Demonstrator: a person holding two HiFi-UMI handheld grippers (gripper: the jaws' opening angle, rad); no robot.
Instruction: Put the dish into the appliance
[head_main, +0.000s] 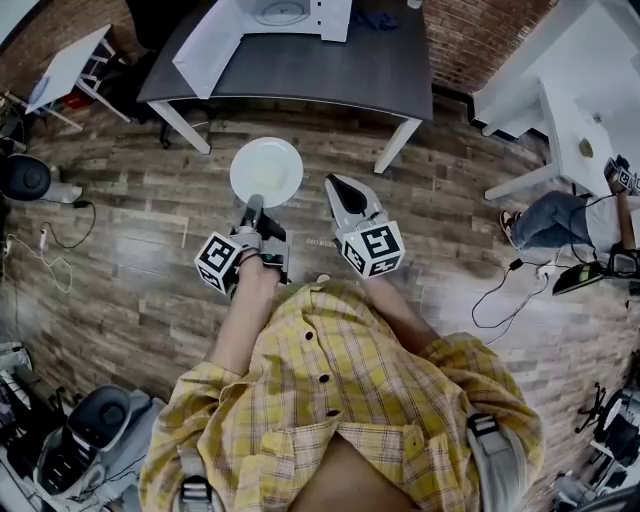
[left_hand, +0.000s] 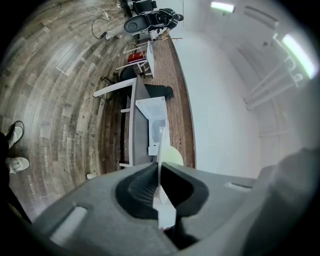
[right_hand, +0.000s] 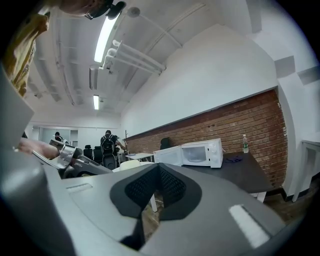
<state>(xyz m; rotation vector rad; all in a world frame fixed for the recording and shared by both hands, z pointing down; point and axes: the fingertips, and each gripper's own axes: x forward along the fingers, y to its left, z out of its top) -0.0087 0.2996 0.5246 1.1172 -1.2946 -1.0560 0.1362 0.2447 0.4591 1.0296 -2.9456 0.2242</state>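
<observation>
Head view: the white dish (head_main: 266, 172) sits just above the centre of the frame, over the wood-plank floor (head_main: 130, 260), held face-up by its near rim in the left gripper (head_main: 255, 207). In the left gripper view the dish (left_hand: 171, 156) runs edge-on as a thin pale line between the two dark pads, and the left gripper (left_hand: 160, 169) has its jaws pressed on it from both sides. The right gripper (head_main: 336, 186) is just to the right of the dish and apart from it. In the right gripper view the right gripper (right_hand: 159, 170) has its pads brought together at the tips with nothing between them.

Above the dish, along the top of the head view, stands a dark grey table (head_main: 330, 70) with a white microwave (head_main: 330, 20) on it, its door swung open toward the upper left. The right gripper view shows the same microwave (right_hand: 202, 152) at centre right against a brick wall, a clear bottle (right_hand: 244, 143) on the table to its right. The wearer's yellow plaid shirt (head_main: 340, 410) fills the lower middle of the head view.
</observation>
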